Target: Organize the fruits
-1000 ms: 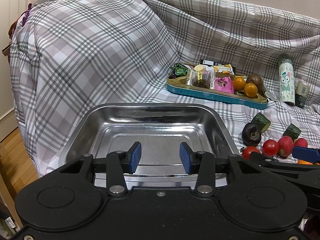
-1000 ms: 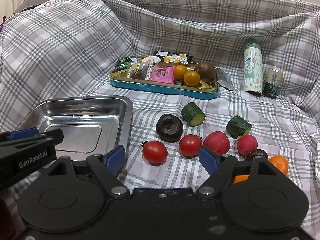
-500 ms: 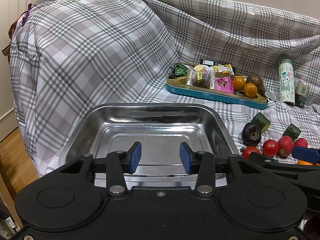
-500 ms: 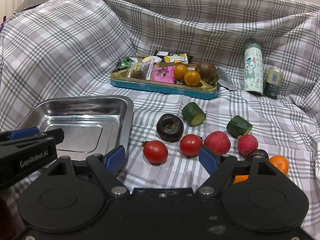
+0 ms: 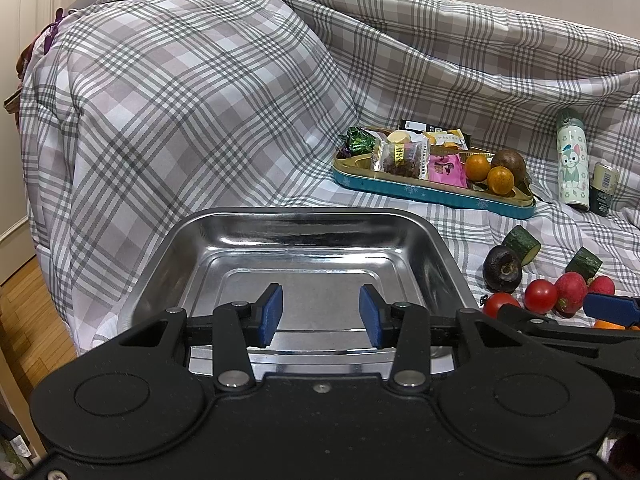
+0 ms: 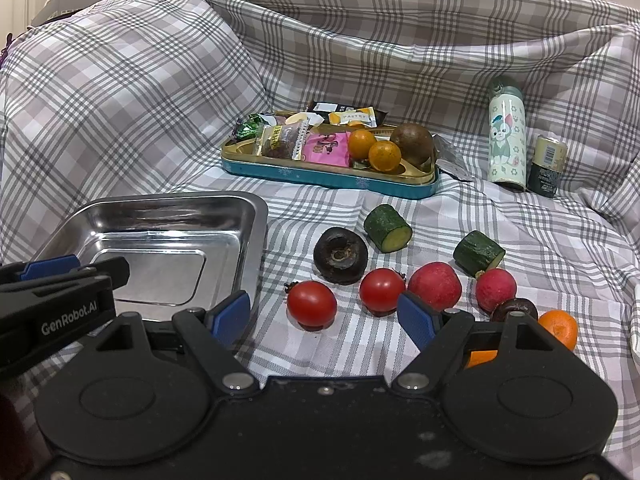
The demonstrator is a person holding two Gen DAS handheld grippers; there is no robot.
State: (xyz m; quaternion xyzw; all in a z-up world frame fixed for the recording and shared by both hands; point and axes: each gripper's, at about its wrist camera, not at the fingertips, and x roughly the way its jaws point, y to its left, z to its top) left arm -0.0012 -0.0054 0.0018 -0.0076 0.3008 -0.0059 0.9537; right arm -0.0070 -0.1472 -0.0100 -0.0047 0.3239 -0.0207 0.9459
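An empty steel tray (image 5: 304, 224) (image 6: 256, 216) sits on the plaid cloth. My left gripper (image 5: 320, 314) is open and empty over the tray's near rim. To the tray's right lie two red tomatoes (image 6: 312, 304) (image 6: 382, 290), a dark round fruit (image 6: 340, 254), two cucumber pieces (image 6: 388, 228) (image 6: 478, 252), two red radishes (image 6: 434, 286) (image 6: 496, 290), a small dark fruit (image 6: 514, 310) and an orange piece (image 6: 560, 328). My right gripper (image 6: 324, 318) is open and empty, just in front of the tomatoes.
A teal and gold tin (image 6: 332, 178) at the back holds snack packets, two small oranges (image 6: 376, 150) and a brown fruit (image 6: 412, 144). A cartoon bottle (image 6: 506, 136) and a small can (image 6: 548, 166) stand at the back right. Wooden floor (image 5: 24, 320) lies left.
The right gripper has crept very slightly forward toward the tomatoes. The left gripper and the objects have not moved.
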